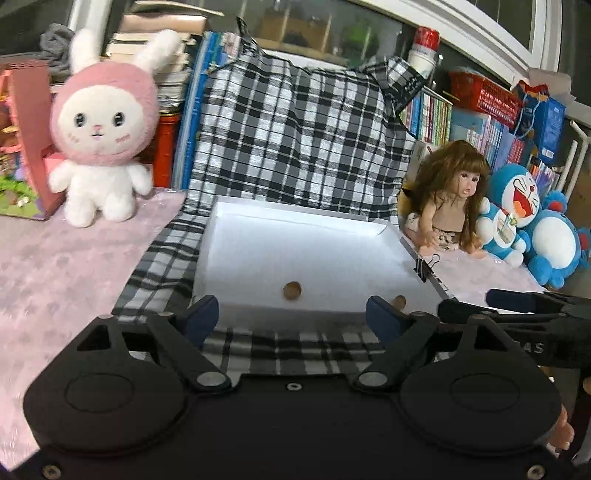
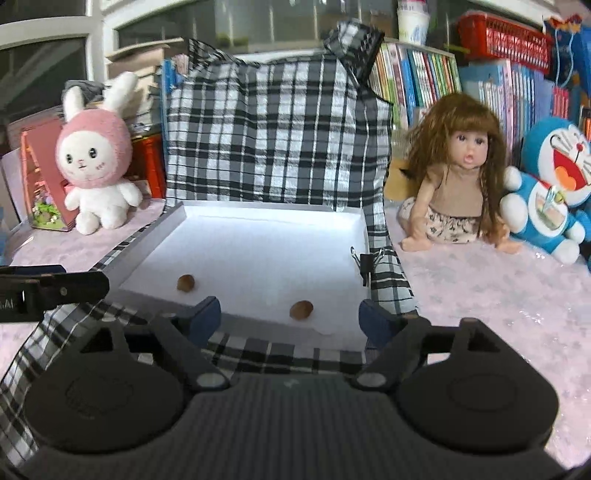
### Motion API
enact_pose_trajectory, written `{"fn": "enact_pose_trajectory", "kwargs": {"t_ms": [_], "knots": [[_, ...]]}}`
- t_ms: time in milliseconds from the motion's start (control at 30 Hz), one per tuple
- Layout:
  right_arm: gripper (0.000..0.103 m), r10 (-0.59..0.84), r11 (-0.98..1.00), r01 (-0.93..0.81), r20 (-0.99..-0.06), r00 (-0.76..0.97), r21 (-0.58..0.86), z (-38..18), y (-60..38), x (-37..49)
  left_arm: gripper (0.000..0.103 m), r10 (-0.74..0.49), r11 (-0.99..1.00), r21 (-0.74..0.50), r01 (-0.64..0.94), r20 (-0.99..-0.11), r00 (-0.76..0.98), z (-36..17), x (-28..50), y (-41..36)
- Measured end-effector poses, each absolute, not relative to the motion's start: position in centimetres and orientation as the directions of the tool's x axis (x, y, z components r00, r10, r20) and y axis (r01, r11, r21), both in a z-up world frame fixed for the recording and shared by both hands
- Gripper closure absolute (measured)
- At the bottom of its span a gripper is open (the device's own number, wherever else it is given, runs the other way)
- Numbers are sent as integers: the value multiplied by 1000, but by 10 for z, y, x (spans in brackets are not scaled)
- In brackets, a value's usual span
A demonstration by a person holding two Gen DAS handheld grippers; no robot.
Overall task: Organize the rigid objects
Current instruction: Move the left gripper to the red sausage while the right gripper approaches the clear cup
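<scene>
So far we have two brown nuts (image 2: 301, 308) lying well apart inside the white tray (image 2: 258, 225) on the table; both left tongs (image 1: 291, 319) and right tongs (image 2: 289, 320) gape empty, nothing further visibly waiting.

Pink rabbit plush (image 2: 96, 158), doll (image 2: 458, 166), blue plush (image 2: 554, 184), books (image 2: 417, 74).

A pale pink patterned cover (image 2: 498, 306) lies over the bench, glossy where light strikes it. Behind it, rows of upright books (image 2: 417, 74) and stacked books (image 1: 155, 40) line the back. A red plastic basket (image 2: 502, 37) sits on top of the books at the right. Above, white window frames (image 1: 480, 33) hold dark glass with dim reflections. The light is bright and cool.
</scene>
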State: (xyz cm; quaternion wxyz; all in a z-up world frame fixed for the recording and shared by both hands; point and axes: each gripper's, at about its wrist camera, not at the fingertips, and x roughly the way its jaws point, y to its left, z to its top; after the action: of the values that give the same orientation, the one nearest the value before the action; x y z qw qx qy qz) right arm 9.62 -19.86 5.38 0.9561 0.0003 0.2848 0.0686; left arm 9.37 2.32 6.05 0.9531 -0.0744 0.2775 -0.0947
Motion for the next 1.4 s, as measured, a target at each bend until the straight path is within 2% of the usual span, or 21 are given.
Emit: {"fn": "enact_pose_trajectory", "kwargs": {"t_ms": [133, 333, 567, 767, 933, 1000, 1033, 1100, 1167, 1267, 1400], "knots": [[0, 153, 986, -164, -505, 850, 23, 48, -196, 73, 11, -181, 981, -154, 118, -502, 846, 47, 71, 26], [0, 157, 983, -182, -473, 867, -8, 36, -193, 43, 8, -138, 990, -106, 98, -508, 850, 26, 42, 31], [0, 144, 985, -174, -506, 850, -13, 16, -198, 29, 8, -76, 995, -96, 31, -514, 854, 3, 24, 41], [0, 140, 984, -174, -509, 849, -20, 4, -200, 16, 10, -14, 1000, -7, 12, -528, 849, -13, 18, 40], [0, 131, 987, -162, -521, 844, -14, -5, -202, 8, 25, -16, 1000, -5, 15, -547, 837, -20, 15, 42], [0, 126, 988, -156, -519, 845, -14, -7, -202, 5, 36, -9, 1000, -3, 8, -545, 838, -19, 14, 42], [1, 121, 989, -150, -517, 848, -15, -8, -202, 4, 39, -5, 1000, 2, 7, -544, 839, -19, 14, 42], [2, 112, 990, -141, -511, 853, -20, -9, -202, 0, 54, 0, 1000, 3, 2, -544, 839, -17, 13, 42], [5, 98, 991, -129, -504, 858, -26, -9, -202, -2, 60, -2, 1000, -15, -7, -547, 837, -14, 13, 45], [11, 87, 993, -117, -496, 864, -28, -7, -204, -5, 65, -4, 999, -41, -22, -545, 838, -11, 10, 47], [22, 75, 993, -108, -493, 867, -39, -6, -205, -7, 65, -10, 999, -33, -10, -539, 842, -7, 8, 46]]}}
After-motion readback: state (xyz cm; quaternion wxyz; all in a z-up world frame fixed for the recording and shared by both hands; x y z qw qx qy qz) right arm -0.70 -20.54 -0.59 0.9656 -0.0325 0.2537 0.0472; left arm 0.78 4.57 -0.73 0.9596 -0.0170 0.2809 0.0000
